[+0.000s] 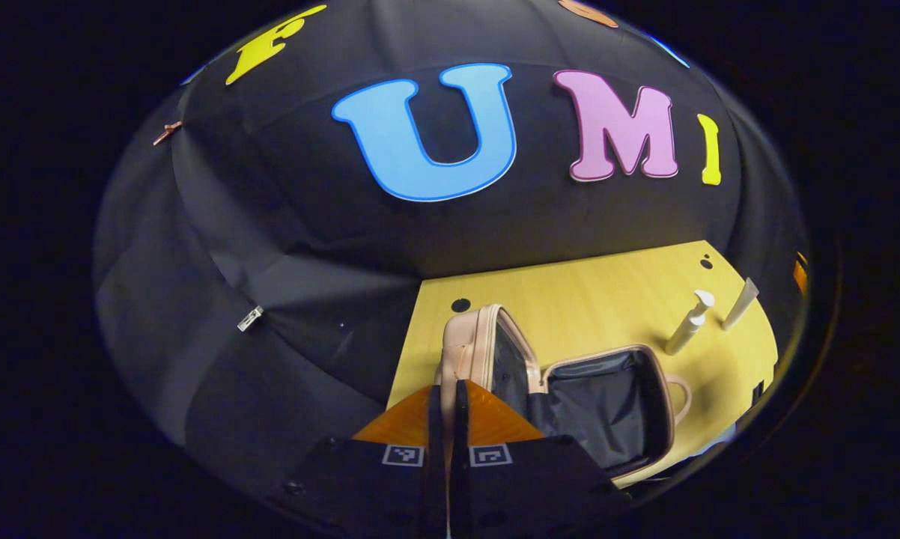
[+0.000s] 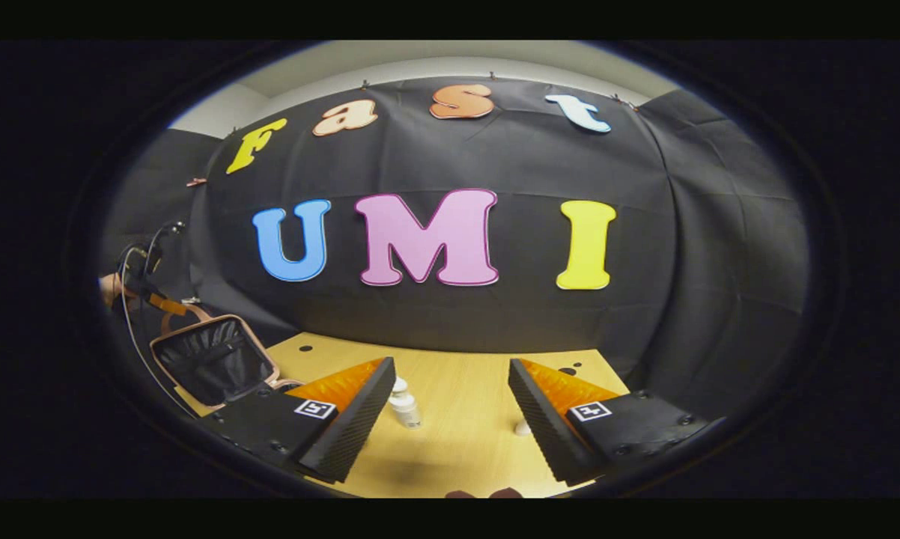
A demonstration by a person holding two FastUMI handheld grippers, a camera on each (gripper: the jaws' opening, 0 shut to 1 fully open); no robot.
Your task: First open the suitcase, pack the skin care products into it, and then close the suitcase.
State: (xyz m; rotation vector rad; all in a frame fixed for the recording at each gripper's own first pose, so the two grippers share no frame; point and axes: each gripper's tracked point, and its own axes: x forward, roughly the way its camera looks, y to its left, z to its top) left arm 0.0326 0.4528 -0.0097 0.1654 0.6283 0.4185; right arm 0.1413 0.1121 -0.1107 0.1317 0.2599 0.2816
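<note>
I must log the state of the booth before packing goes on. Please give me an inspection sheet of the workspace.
Surface: pale wooden table, with small dark holes.
Job's things: pink hard-shell suitcase with dark lining lies open, nothing seen inside; white pump bottle and white tube stand on the table beyond it.
Clutter: nothing seen.
Grippers: left gripper, jaws shut, at the raised suitcase lid; right gripper, jaws wide open, facing the bottle.
Cables: dark cable hangs by the suitcase in the right gripper view.
Surroundings: black cloth wall.
</note>
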